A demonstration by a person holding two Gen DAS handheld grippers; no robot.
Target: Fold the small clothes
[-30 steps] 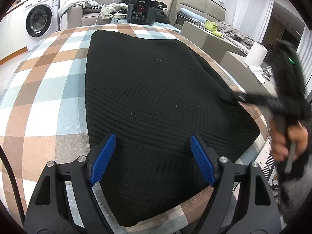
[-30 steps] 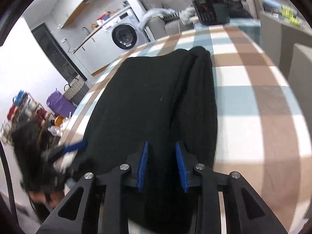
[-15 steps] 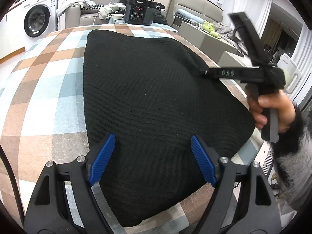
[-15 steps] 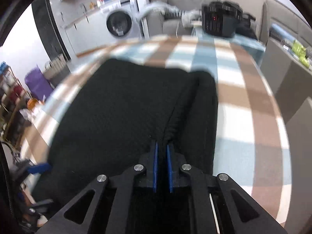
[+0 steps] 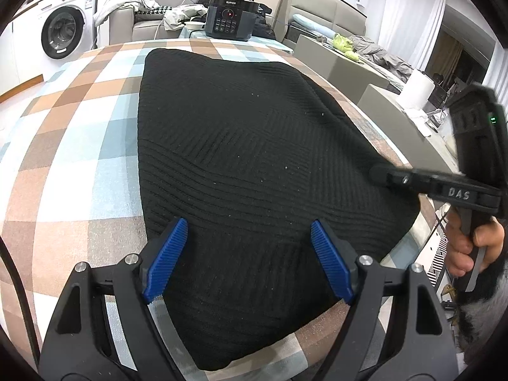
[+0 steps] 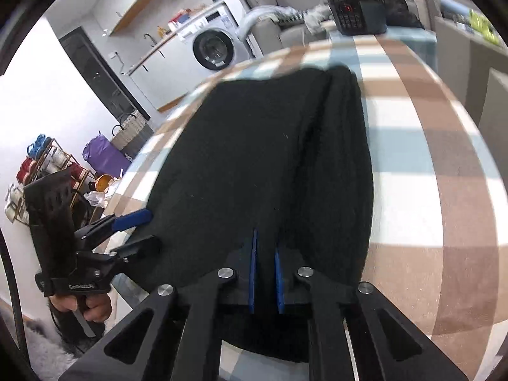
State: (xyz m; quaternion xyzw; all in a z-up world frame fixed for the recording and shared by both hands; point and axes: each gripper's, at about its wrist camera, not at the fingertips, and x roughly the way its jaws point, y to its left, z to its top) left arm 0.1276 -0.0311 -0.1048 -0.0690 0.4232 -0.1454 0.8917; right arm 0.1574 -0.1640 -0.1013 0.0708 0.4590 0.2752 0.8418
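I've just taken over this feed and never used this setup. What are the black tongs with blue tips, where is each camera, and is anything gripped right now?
Each picture comes from a fisheye camera mounted on a hand-held two-finger gripper, looking forward along its fingers. There is no robot arm; a person holds one in each hand. The left gripper is wide open above the near end of a black knitted garment, which lies on a checked tablecloth. The right gripper has its blue pads nearly together at the garment's right edge; whether fabric is pinched is unclear. Each camera also sees the other gripper. A washing machine stands behind.

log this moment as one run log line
step: fold | left tool: open over black knit | right tool: nearly shut, grip unclear | table: checked cloth
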